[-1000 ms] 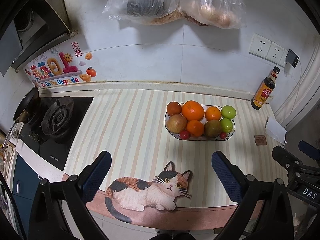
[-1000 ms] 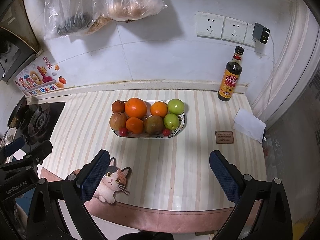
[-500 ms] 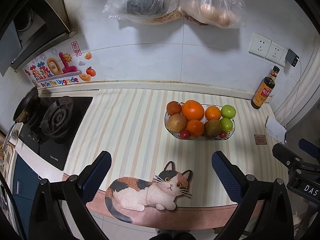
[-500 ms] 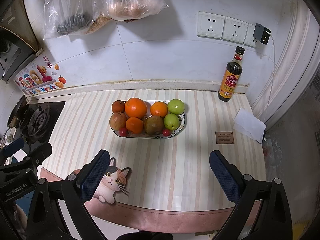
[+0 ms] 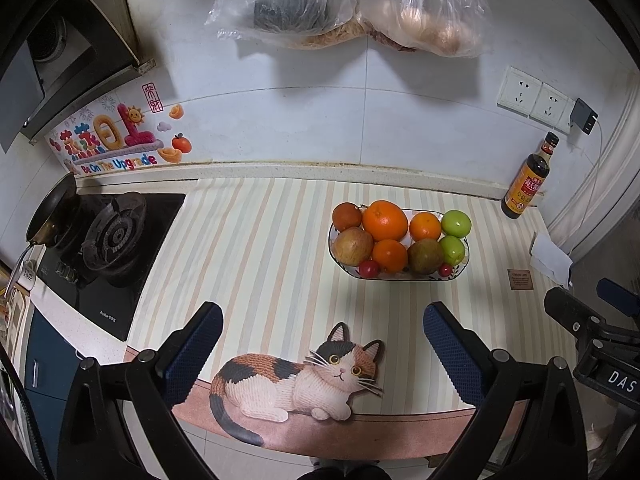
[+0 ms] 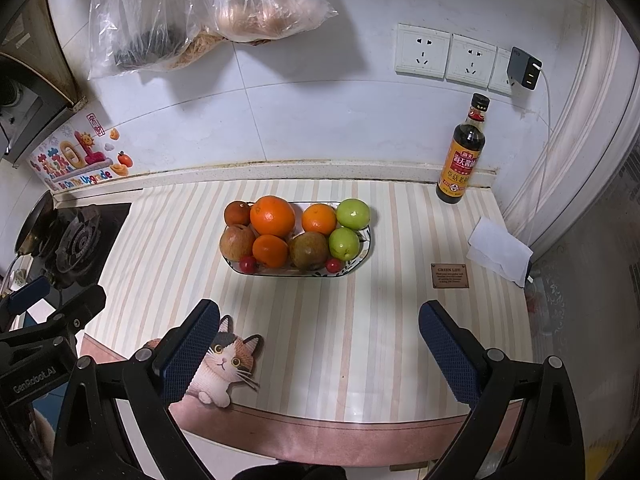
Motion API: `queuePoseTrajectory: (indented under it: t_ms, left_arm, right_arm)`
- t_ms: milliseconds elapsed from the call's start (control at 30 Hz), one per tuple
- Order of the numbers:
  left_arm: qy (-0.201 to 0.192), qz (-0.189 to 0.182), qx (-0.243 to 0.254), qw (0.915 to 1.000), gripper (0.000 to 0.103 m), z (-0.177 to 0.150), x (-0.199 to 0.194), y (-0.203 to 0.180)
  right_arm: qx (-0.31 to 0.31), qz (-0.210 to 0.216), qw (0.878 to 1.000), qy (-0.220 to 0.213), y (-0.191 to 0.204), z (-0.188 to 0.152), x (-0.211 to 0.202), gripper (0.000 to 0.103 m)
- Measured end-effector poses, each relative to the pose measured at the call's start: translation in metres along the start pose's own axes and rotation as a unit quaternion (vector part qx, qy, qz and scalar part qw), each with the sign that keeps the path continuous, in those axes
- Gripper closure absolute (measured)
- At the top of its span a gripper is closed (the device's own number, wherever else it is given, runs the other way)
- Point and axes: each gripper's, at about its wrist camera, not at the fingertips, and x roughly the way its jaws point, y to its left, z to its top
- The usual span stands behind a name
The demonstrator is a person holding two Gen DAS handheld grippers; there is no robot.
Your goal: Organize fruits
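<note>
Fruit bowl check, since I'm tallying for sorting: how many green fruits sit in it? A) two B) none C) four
A: two green fruits sit at the right end of the fruit bowl, one behind the other.

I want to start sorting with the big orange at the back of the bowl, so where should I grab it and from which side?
Grip the big orange across its widest part, coming down from above with the right gripper, which is open. It is the tallest fruit in the bowl, but smaller fruit crowd its sides, so a level approach would probably bump them.
</note>
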Motion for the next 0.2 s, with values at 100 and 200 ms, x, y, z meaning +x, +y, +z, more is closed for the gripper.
queuePoseTrajectory:
  t_ms: [100,200]
  left_arm:
    - [-0.001,-0.001,-0.001,1.0,0.0,-0.0004,-0.0007,-0.0001]
    - [-0.004,-0.001,0.001,1.0,0.0,-0.0004,-0.0009,-0.0017]
  right_arm:
    - [-0.001,0.0,1.0,0.0,0.0006,0.0005,0.0,0.001]
    - [0.0,0.0,1.0,0.0,0.0002,0.0003,-0.0003,0.001]
